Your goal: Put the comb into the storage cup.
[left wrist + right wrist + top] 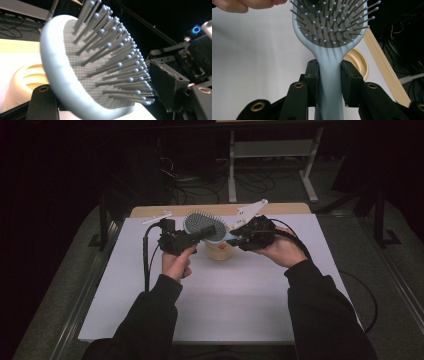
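A light blue hairbrush (202, 225) with grey ball-tipped bristles is held in the air between both grippers, above the white table top. My right gripper (329, 66) is shut on the brush's handle (329, 75), one pad on each side. My left gripper (100, 85) spans the brush head (62, 75): one jaw lies against the smooth back rim, and the other pad (167, 85) meets the bristle tips. In the high view the left gripper (192, 237) comes in from the left and the right gripper (240, 237) from the right.
A cream round cup (220, 249) stands on the white table top (225, 300) just below the brush. A wooden strip (220, 210) runs along the far edge with white plastic pieces (252, 209) on it. Cables and a desk frame (270, 150) lie beyond.
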The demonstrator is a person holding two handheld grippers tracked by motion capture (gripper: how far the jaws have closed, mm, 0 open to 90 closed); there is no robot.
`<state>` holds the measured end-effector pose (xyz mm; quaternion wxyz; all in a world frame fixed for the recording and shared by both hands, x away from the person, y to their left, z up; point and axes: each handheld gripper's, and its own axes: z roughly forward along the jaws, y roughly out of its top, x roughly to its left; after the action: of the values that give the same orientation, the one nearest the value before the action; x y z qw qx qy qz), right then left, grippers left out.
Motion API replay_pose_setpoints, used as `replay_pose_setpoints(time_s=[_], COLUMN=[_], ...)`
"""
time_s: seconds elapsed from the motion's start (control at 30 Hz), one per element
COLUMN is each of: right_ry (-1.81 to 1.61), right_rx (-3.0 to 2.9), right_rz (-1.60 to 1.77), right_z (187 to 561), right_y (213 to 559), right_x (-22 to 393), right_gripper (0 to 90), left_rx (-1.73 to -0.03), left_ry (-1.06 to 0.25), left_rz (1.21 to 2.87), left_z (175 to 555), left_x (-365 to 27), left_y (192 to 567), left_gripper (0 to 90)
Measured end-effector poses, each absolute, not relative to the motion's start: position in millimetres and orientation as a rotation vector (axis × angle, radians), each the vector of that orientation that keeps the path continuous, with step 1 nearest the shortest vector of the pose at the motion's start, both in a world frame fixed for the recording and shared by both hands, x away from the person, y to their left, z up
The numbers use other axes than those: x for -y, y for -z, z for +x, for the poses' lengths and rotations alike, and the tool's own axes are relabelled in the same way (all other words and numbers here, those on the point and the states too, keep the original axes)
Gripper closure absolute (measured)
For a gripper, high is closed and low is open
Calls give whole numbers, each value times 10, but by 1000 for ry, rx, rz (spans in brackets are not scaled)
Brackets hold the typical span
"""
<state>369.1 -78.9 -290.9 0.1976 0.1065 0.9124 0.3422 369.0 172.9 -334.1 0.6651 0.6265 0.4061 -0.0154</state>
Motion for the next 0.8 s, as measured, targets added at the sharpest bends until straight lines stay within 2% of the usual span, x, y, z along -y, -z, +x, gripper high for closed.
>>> replay_pose_setpoints(time_s=[0.2,0.47,0.8], right_ry=[-960,-943,-903], right_rx=[-2519,-2495,-2497], right_rz=[295,314,334], right_z=[3675,3669,3679], right_y=[2930,2980,3013], right_x=[777,764,719], right_gripper=[680,680,678], left_rx=[-930,-932,-916], left_ry=[35,113,122], left_rz=[1343,1266,1266], left_z=[3690,3737,3739], left_x=[-1729,-1749,-1744], left_y=[3352,3374,3345], left_gripper=[316,431,498])
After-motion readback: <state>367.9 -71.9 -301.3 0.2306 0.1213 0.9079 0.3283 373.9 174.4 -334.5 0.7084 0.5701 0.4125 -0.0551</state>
